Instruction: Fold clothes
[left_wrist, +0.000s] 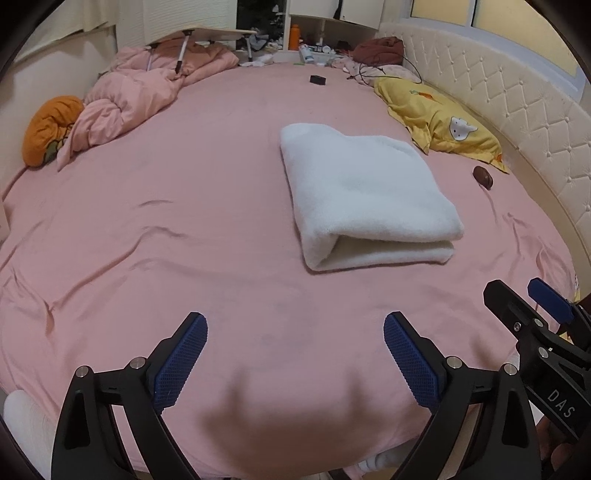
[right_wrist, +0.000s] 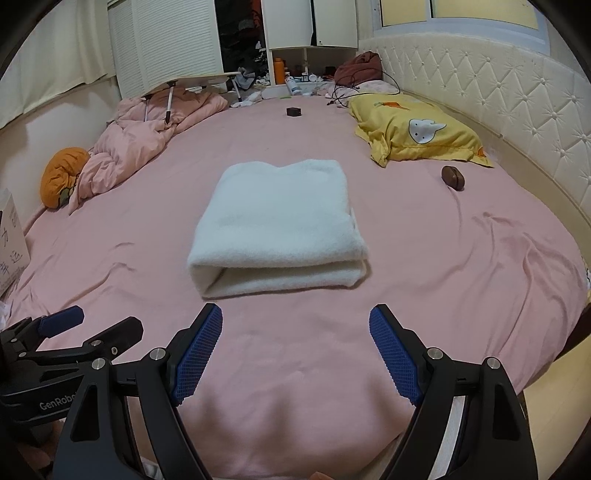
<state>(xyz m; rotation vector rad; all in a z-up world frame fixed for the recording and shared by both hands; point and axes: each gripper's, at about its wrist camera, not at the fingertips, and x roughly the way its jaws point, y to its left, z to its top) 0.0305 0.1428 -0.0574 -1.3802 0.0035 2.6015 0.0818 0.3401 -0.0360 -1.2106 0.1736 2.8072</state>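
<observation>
Towel (left_wrist: 365, 195) lies folded on the bed (left_wrist: 147, 240), beyond the left gripper (left_wrist: 295, 354) — jaws apart, empty. Right view: right gripper (right_wrist: 295, 350) likewise spread before it — soft, light, best taken at the folded edge.

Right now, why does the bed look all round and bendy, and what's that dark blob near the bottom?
Left wrist view: the fisheye lens bows the pink bedsheet and darkens the corners; a soft shadow falls between the left gripper's fingers. Right wrist view: same bending, the folded white garment stays sharp, and a fainter shadow lies under the right gripper.
</observation>
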